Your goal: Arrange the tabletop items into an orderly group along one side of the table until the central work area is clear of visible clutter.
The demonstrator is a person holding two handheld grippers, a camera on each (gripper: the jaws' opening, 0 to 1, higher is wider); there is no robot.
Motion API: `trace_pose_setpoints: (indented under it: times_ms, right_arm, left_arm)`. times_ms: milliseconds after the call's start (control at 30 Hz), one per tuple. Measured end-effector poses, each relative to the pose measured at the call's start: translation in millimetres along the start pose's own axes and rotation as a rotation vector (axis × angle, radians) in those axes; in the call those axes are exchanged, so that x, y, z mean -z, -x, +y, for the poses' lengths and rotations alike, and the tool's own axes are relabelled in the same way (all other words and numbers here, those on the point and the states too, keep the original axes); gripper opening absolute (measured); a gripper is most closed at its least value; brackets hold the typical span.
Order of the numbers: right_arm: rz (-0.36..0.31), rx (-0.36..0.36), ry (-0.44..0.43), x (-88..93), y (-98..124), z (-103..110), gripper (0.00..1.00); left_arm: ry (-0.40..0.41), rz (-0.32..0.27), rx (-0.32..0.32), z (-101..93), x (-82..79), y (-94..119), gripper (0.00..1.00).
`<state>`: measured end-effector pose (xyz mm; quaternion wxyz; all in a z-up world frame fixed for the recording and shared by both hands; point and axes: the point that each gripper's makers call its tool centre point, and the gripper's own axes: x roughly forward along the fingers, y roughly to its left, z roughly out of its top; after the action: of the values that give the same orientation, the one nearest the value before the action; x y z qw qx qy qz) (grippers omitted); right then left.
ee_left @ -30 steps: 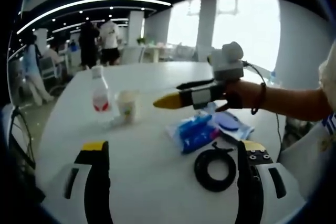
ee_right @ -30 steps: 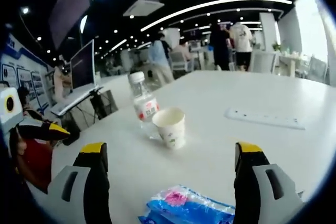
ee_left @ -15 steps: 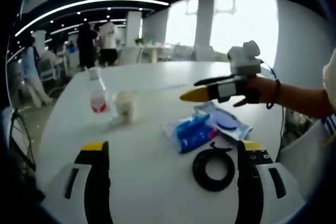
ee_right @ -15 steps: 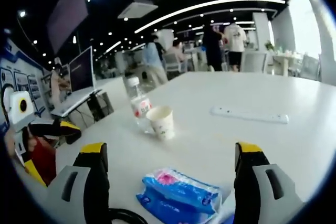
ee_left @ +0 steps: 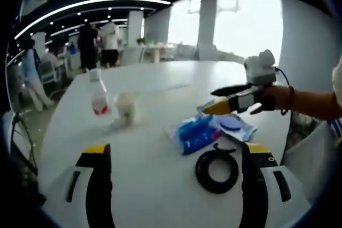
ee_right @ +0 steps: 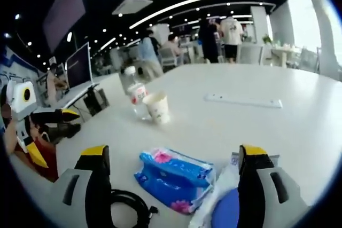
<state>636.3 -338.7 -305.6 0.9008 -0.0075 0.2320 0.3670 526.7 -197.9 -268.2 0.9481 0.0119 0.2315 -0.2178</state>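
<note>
White table with bottle, cup, blue packet, black cable coil.

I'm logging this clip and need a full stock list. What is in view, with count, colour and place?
Water bottle: one, clear, red label, far left on the table.
Paper cup: one, pale, beside the bottle.
Tissue pack: one, blue, mid table.
Wipes pouch: one, white and blue, right of the pack.
Cable coil: one, black, nearest.
Power strip: one, white, far side.
Table: one, white.
People: several, standing behind.
Left claw: open, empty.
Right claw: open, empty, above the pack.
</note>
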Motion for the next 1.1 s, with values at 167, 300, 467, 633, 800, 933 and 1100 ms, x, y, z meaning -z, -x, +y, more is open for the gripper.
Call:
trace_pose_setpoints:
  times_ms: [167,300,467,633,800,933,1100]
  right_arm:
    - [0.040,0.014,-0.013,22.5,0.9,-1.2,0.93]
    - [0.052,0.026,-0.029,35.2,0.3,-3.0,0.85]
    - [0.025,0.106,0.006,35.1,6.5,-12.3,0.58]
    - [0.028,0.147,-0.007,37.5,8.3,-23.1,0.63]
    - [0.067,0.132,-0.063,56.6,1.8,-23.6,0.62]
    - [0.102,0.108,-0.056,66.8,-6.4,-21.3,0.51]
    - [0.113,0.136,-0.051,71.1,-13.0,-25.7,0.42]
  left_arm:
    - [0.001,0.010,0.002,-3.3,-0.4,3.3,0.99]
    - [-0.007,0.008,0.002,-6.8,-1.6,5.2,0.99]
    - [-0.005,0.026,0.001,-7.9,2.4,3.3,0.99]
    - [0.006,0.018,-0.008,-7.6,0.4,4.8,0.98]
    - [0.007,0.015,-0.014,-12.7,0.3,6.0,0.98]
    - [-0.003,0.017,-0.029,-11.3,3.6,3.0,0.99]
    - [-0.030,0.035,-0.038,-7.3,7.3,2.9,0.98]
